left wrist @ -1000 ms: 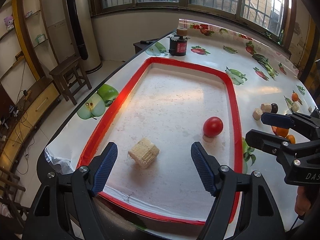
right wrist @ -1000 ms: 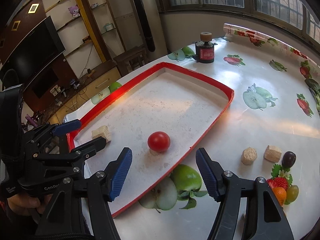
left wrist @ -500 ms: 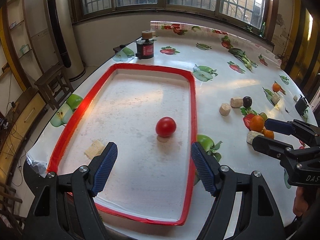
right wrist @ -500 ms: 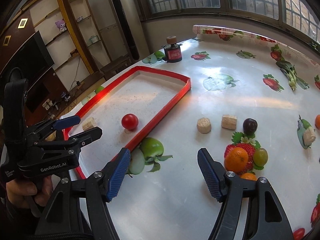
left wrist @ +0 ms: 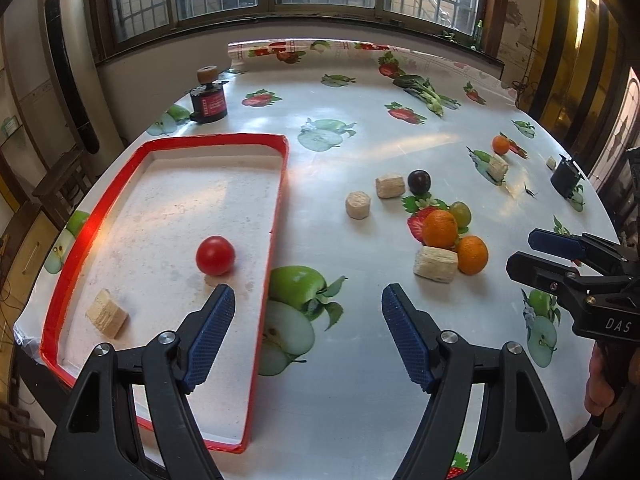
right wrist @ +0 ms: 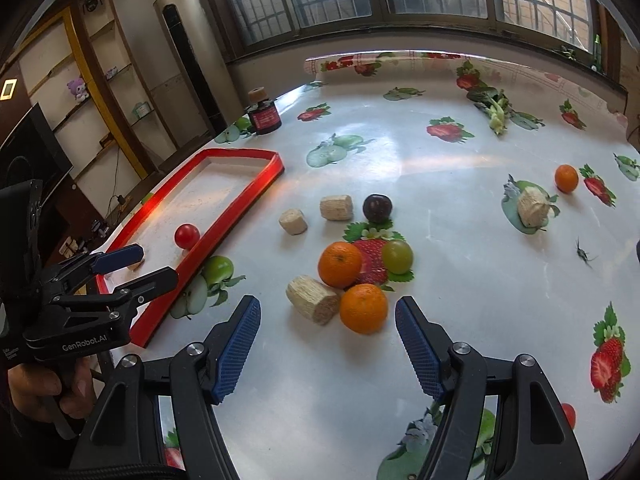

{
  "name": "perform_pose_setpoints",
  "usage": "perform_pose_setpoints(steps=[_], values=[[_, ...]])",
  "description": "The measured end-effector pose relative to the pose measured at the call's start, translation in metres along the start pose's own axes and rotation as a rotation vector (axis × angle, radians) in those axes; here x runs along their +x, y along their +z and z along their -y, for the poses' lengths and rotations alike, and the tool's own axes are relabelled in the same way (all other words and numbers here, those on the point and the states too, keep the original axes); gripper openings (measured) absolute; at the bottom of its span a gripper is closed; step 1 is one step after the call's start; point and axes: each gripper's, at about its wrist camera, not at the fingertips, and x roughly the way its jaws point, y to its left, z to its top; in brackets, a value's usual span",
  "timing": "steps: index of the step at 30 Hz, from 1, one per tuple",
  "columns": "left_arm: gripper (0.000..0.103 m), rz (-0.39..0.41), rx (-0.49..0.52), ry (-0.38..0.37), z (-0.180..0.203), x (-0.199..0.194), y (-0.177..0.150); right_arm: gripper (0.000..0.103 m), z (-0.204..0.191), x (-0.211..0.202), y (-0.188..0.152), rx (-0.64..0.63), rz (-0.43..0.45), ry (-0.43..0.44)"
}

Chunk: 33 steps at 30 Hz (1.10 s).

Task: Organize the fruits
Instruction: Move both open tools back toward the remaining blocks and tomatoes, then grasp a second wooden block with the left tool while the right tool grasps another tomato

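1. Left wrist view: the left gripper hangs above the table with its blue-padded tongs wide apart and nothing between them. One pad sits over the right edge of the red-rimmed rectangular white tray, the other over the glossy fruit-print tablecloth.
2. Inside the tray lie a round red tomato and, nearer the camera at left, a beige ridged wafer block; the two are well apart.
3. Right of the tray, on the cloth: two oranges just beside each other, a green grape touching the farther orange, and a dark purple plum behind them. Beige cork-like chunks lie among the fruit.
4. The right gripper enters at the right edge, tongs apart, empty.
5. Right wrist view: the right gripper is spread open over the cloth, with the nearer orange just ahead of its pads, untouched.
6. A third, small orange sits far right. A black canister with red label stands beyond the tray.
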Motion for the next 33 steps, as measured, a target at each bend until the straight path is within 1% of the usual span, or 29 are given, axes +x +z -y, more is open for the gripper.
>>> perform_pose_setpoints(steps=[7, 12, 19, 22, 24, 28, 30, 31, 32, 33], values=[[0.076, -0.027, 0.050, -0.074, 0.039, 0.012, 0.001, 0.072, 0.032, -0.026, -0.021, 0.054, 0.022, -0.074], [0.076, -0.045, 0.089, -0.125, 0.065, 0.021, 0.006, 0.072, 0.055, -0.047, -0.039, 0.074, 0.033, -0.164], [0.076, -0.077, 0.120, -0.149, 0.088, 0.042, 0.013, 0.073, 0.096, -0.072, -0.061, 0.147, 0.042, -0.262], [0.076, -0.092, 0.132, -0.140, 0.093, 0.052, 0.014, 0.073, 0.112, -0.074, -0.069, 0.188, 0.029, -0.284], [0.076, -0.098, 0.140, -0.133, 0.094, 0.057, 0.014, 0.073, 0.119, -0.071, -0.072, 0.208, 0.018, -0.282], [0.076, -0.114, 0.140, -0.135, 0.094, 0.067, 0.013, 0.073, 0.117, -0.061, -0.073, 0.195, -0.001, -0.273], [0.075, -0.116, 0.140, -0.152, 0.093, 0.070, 0.013, 0.071, 0.113, -0.055, -0.072, 0.177, -0.014, -0.270], [0.073, -0.117, 0.136, -0.169, 0.093, 0.071, 0.014, 0.070, 0.111, -0.051, -0.071, 0.169, -0.025, -0.266], [0.067, -0.117, 0.134, -0.193, 0.092, 0.071, 0.014, 0.069, 0.109, -0.047, -0.071, 0.162, -0.038, -0.263], [0.061, -0.120, 0.134, -0.213, 0.093, 0.071, 0.015, 0.062, 0.108, -0.042, -0.071, 0.153, -0.052, -0.265]])
